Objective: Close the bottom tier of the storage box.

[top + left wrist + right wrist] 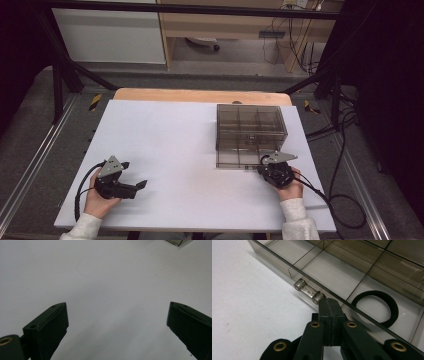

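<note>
Two claws: right claw (331, 305) closed at box (372, 270) latch (309, 292); left claw (117, 322) wide, empty.

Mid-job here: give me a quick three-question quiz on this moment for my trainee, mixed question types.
1. True or false: the left gripper has its jaws shut.
2. Which thing lies inside the smoky compartment box? A) black ring B) screw C) coin
3. Where are the right gripper's shut tips?

Key
1. False: they stand wide apart over the bare white board.
2. A, the black ring.
3. At the box's front edge, beside its clear latch.
</note>
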Demonstrator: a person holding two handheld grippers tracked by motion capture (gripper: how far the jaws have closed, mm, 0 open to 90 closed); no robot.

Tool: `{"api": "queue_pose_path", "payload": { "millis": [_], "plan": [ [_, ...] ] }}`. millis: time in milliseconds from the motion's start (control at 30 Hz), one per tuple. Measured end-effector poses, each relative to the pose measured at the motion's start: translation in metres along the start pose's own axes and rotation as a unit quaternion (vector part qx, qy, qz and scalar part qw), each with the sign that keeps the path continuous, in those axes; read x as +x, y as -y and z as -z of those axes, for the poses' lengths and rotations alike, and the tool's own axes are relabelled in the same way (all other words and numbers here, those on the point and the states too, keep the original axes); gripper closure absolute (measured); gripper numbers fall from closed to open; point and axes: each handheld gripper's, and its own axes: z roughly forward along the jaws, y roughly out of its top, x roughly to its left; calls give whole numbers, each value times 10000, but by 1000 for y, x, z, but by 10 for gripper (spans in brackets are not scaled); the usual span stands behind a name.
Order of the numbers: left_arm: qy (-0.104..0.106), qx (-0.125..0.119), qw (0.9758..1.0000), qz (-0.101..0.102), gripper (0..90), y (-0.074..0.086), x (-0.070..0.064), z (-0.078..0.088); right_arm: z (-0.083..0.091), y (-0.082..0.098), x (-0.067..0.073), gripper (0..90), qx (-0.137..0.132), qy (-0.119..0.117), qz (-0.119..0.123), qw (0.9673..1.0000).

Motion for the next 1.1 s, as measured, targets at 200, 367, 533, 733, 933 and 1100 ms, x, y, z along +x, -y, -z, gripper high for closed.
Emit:
{"api": "queue_pose_path", "payload": {
  "millis": [200, 367, 533, 733, 933, 1100],
  "plan": [
    [1, 0, 10000, 2, 35, 0, 0, 0, -1, 0, 0, 900, 4, -6, 16, 10000],
    [-2, 12, 10000, -4, 35, 0, 0, 0, -2, 0, 0, 900, -6, 6, 34, 10000],
    [2, 13, 10000, -1, 35, 0, 0, 0, -2, 0, -1, 900, -9, 24, 49, 10000],
    [-3, 15, 10000, -3, 35, 0, 0, 0, -2, 0, 0, 900, -9, 30, 45, 10000],
    [-2, 20, 10000, -8, 35, 0, 0, 0, -3, -1, -1, 900, -18, 46, 48, 10000],
    [-4, 21, 10000, -5, 35, 0, 0, 0, -3, -1, -1, 900, -16, 54, 64, 10000]
  ]
}}
